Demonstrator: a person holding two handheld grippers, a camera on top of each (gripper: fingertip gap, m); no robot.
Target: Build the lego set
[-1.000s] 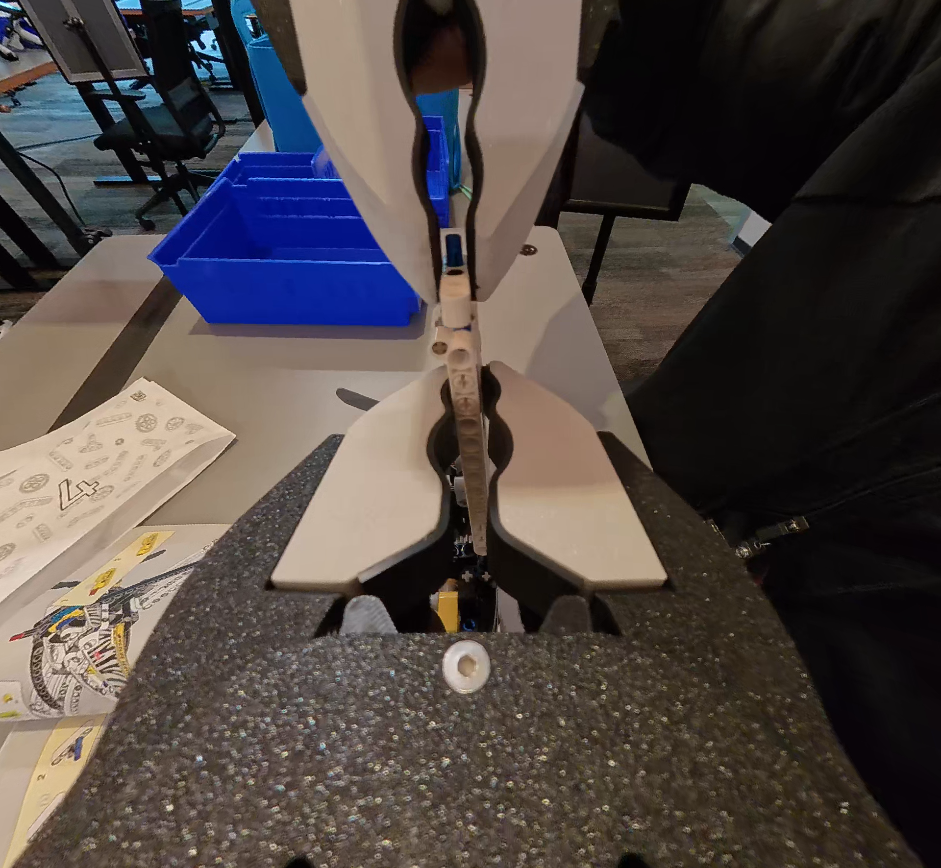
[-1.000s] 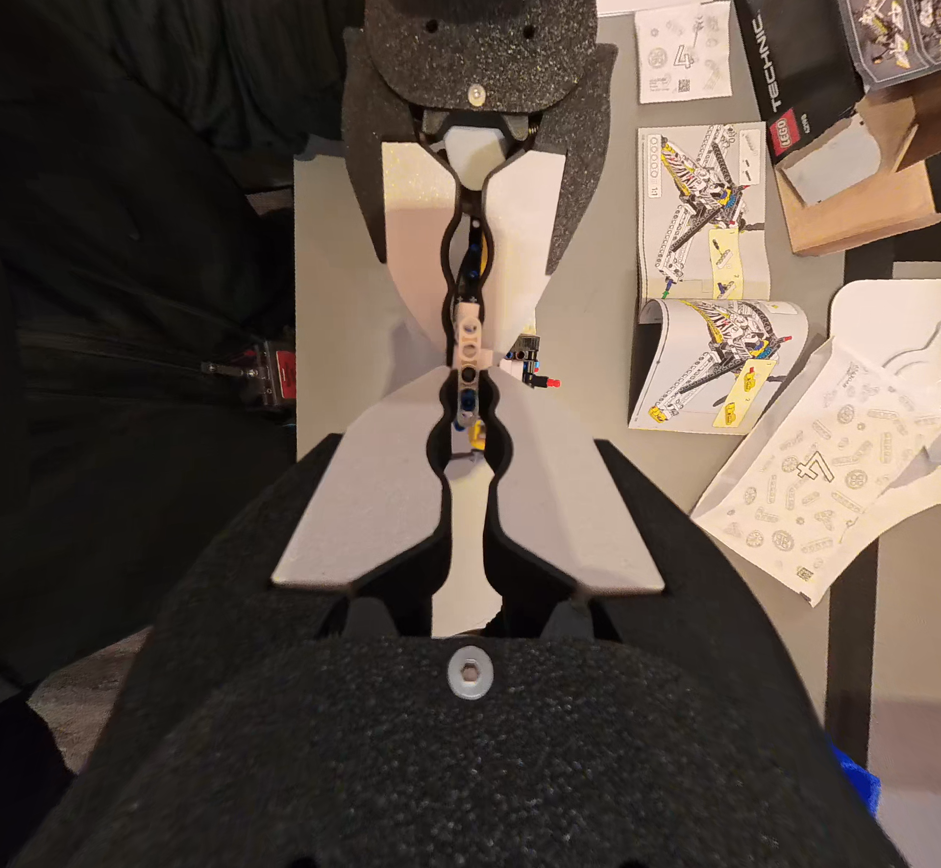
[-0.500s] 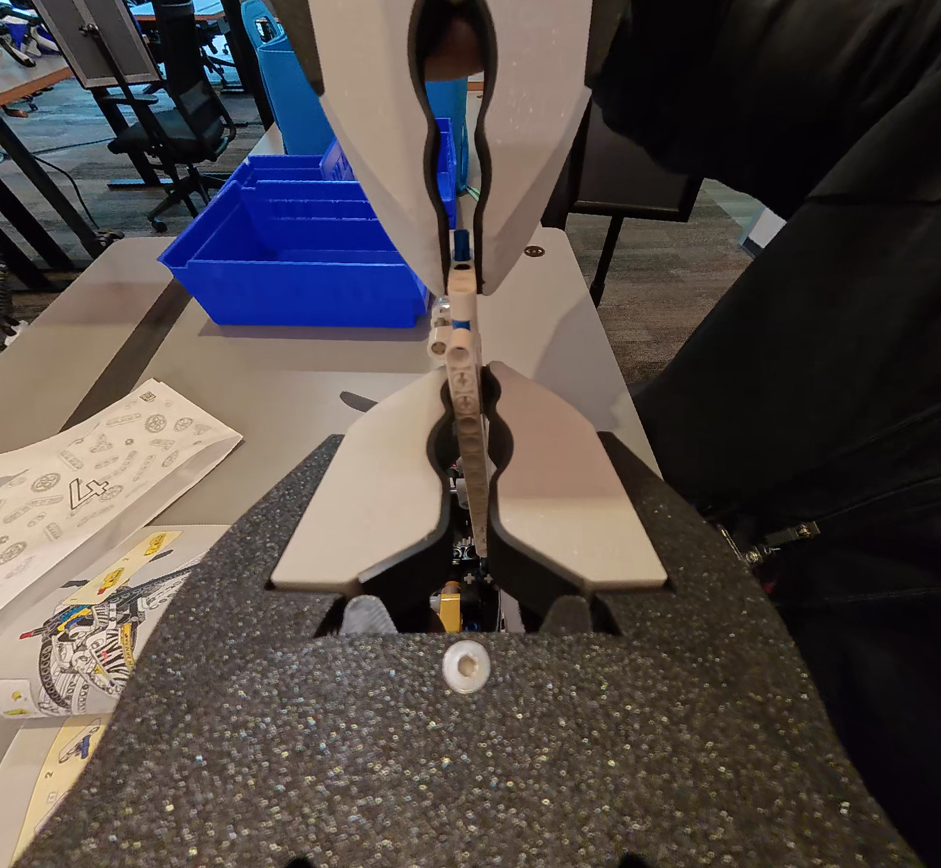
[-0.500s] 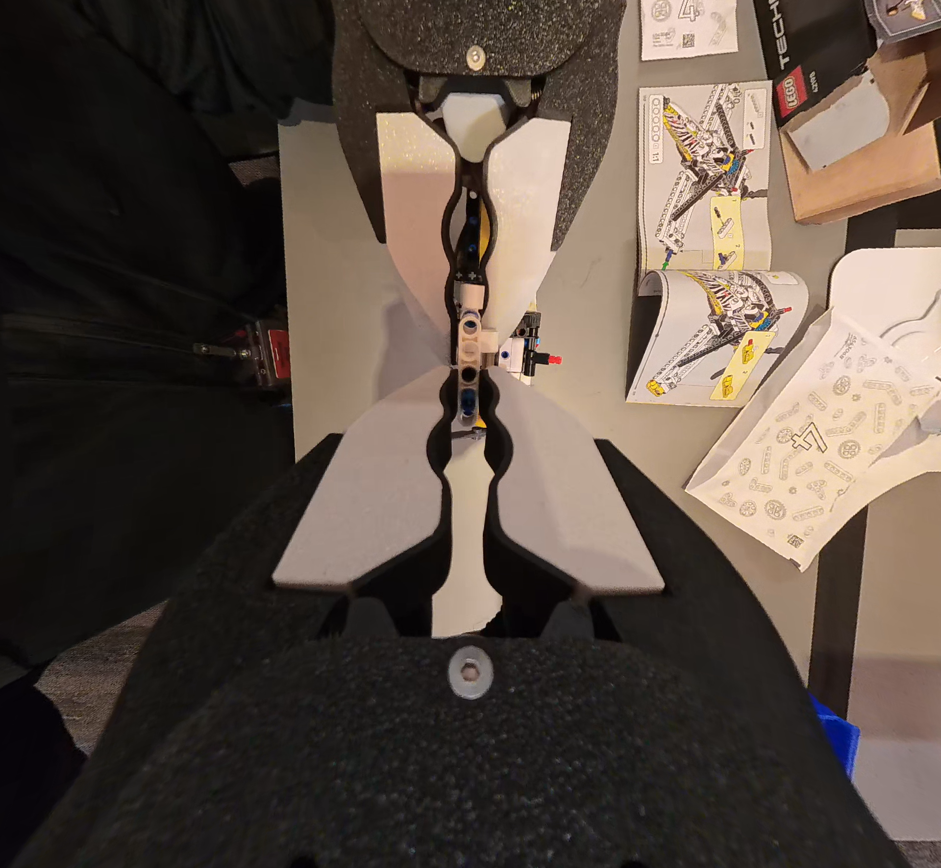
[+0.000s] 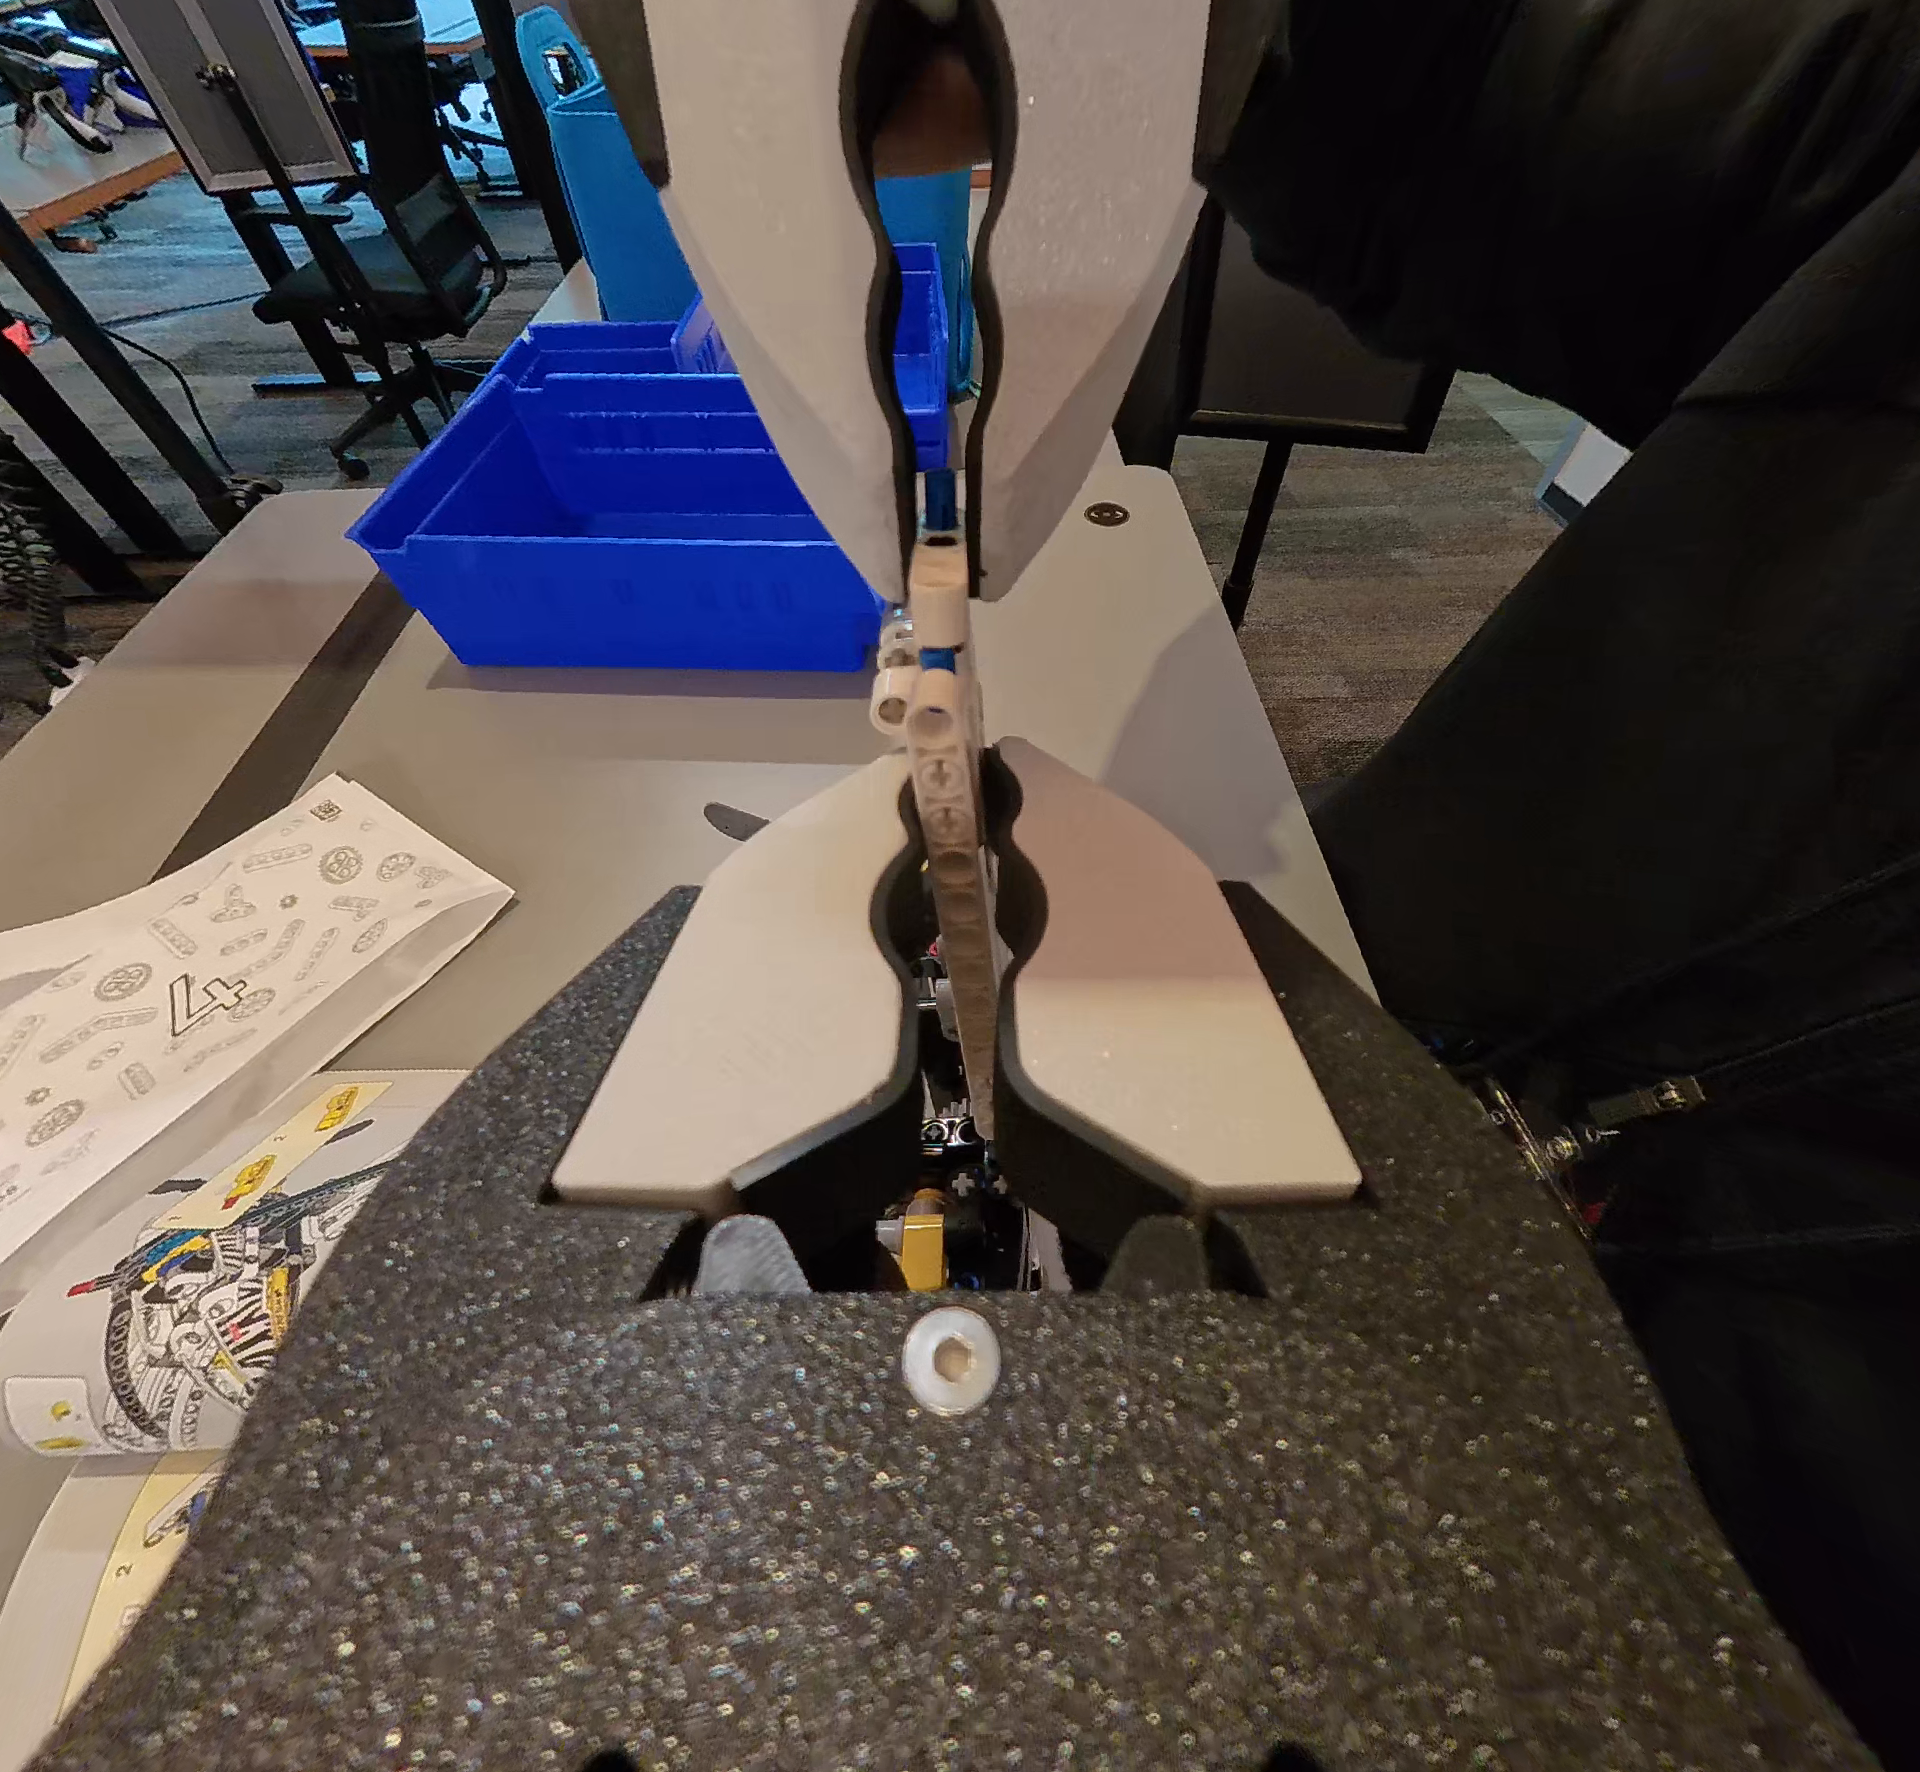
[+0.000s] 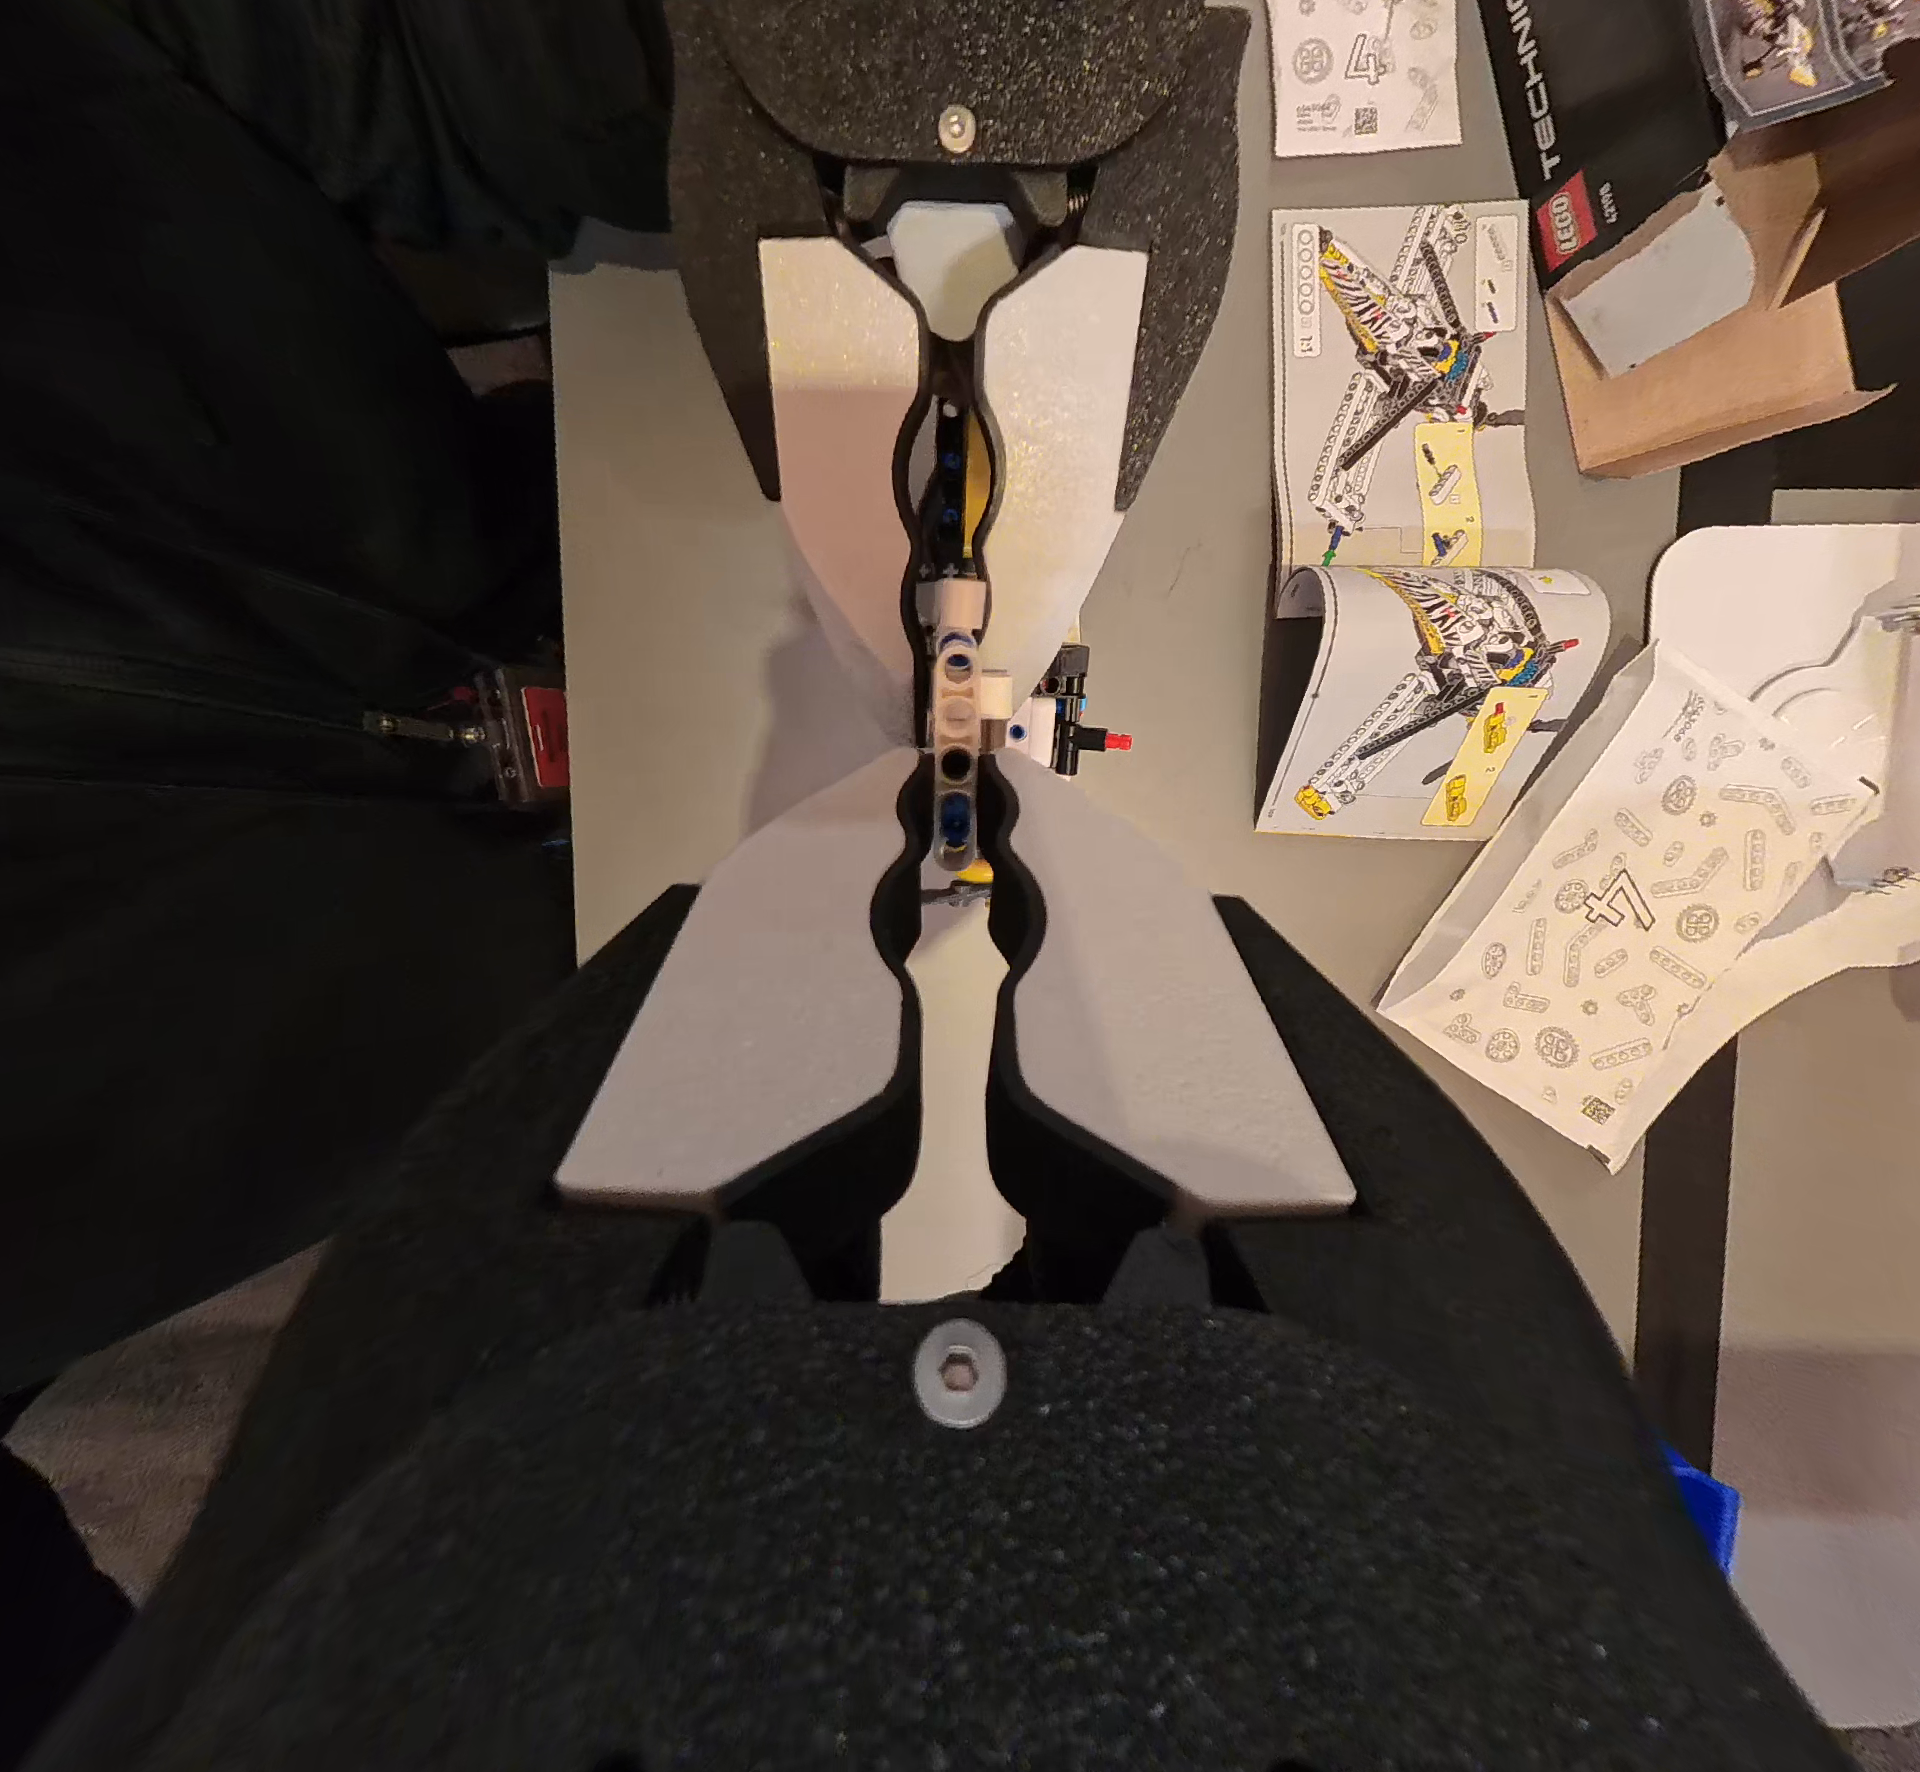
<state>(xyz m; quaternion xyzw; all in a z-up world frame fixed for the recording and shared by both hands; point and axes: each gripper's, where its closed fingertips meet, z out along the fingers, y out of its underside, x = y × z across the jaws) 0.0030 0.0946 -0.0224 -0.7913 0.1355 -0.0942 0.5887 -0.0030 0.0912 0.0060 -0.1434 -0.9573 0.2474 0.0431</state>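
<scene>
At frame centre, above the grey counter [image 5: 582, 787], the left gripper [image 5: 951, 777] and right gripper [image 6: 956, 766] meet tip to tip, each pinching an end of the grey-and-white toy-brick beam assembly [image 5: 940, 694], its pieces apparently joined.

blue bins [image 5: 623, 517] ahead, papers [image 5: 208, 974] left, bare table [image 5: 582, 787] between

Each gripper [image 5: 940, 756] has a speckled black foam-like body, one silver screw [image 5: 951, 1359], and pale grey fingers [image 5: 790, 974] edged with wavy black pads. The person wears a black zipped jacket [image 5: 1662, 787].
</scene>
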